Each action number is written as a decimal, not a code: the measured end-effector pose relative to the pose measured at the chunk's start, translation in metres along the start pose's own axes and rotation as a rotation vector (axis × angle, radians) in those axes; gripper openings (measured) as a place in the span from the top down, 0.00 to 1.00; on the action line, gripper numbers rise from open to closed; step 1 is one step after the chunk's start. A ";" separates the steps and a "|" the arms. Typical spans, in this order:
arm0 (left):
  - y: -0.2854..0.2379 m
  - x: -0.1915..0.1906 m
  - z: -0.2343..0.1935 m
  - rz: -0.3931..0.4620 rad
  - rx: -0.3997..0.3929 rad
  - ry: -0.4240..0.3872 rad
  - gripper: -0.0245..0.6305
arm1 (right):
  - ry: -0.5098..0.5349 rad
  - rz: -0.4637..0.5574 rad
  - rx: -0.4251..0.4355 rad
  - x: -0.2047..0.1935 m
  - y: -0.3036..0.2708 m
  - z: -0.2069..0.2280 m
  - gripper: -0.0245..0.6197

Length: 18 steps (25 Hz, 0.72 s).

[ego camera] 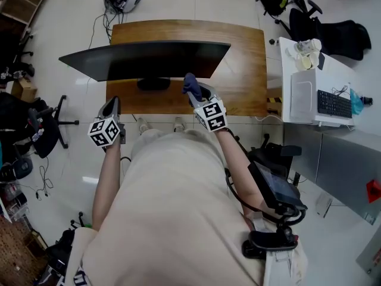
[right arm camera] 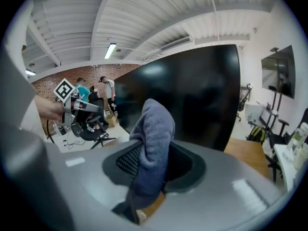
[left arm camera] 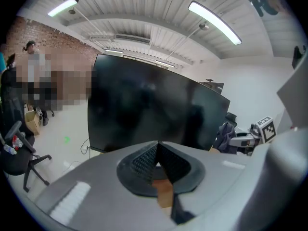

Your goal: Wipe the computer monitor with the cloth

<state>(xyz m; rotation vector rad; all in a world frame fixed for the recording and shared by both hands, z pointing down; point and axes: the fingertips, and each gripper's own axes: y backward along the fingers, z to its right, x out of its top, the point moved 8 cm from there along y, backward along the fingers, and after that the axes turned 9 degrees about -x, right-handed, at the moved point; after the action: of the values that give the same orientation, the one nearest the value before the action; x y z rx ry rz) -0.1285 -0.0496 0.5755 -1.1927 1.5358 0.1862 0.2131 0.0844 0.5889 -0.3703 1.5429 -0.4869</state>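
Right claw (right arm camera: pixel 147 160): pinching the cloth, held just in front of the monitor, low on its right half.
Cloth (right arm camera: pixel 155 129): blue-grey and bunched. A rounded fold stands up between the jaws and a tail hangs below them. It is close to the monitor's screen, but no view settles whether it touches.
Monitor (ego camera: pixel 149 58): wide and dark, upright on a single foot (ego camera: pixel 153 84), with the screen facing the person.
Left claw (left arm camera: pixel 158 150): pressed together on nothing, off the monitor's lower left corner and clear of the screen.
Table (ego camera: pixel 244 52): wooden, with bare top showing behind and to the right of the monitor.
Risk, grip: only a narrow fold looks caught. Dragging it across the screen could tug it free, and it would drop at the monitor's foot.
Risk, hard contact: the padded peak is small and the jaw tips sit just behind it. If the claw tilts during a stroke, hard plastic rather than fabric may meet the screen and mark it.
Risk, push: nothing steadies the monitor, since the left claw is off to its side. A firm press high on the screen could rock it or turn it on its foot.
Risk, reach: the far left of the monitor lies well away from the cloth, so that side may get only light, uneven strokes.
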 end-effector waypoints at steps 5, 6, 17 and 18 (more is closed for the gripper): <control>0.003 -0.014 -0.004 -0.034 -0.007 0.010 0.96 | -0.035 -0.006 0.023 0.004 -0.005 -0.011 0.78; 0.004 -0.015 -0.006 -0.038 -0.008 0.017 0.96 | -0.035 -0.002 0.031 0.010 -0.008 -0.015 0.78; 0.002 -0.012 -0.007 -0.081 -0.032 0.020 0.96 | 0.086 -0.027 0.065 0.045 -0.025 -0.034 0.78; 0.001 -0.012 -0.005 -0.081 -0.035 0.018 0.96 | 0.091 -0.036 0.069 0.044 -0.026 -0.034 0.78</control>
<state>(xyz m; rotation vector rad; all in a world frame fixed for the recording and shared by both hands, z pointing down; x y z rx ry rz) -0.1345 -0.0457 0.5860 -1.2851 1.5028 0.1496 0.1759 0.0421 0.5644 -0.3271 1.6051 -0.5902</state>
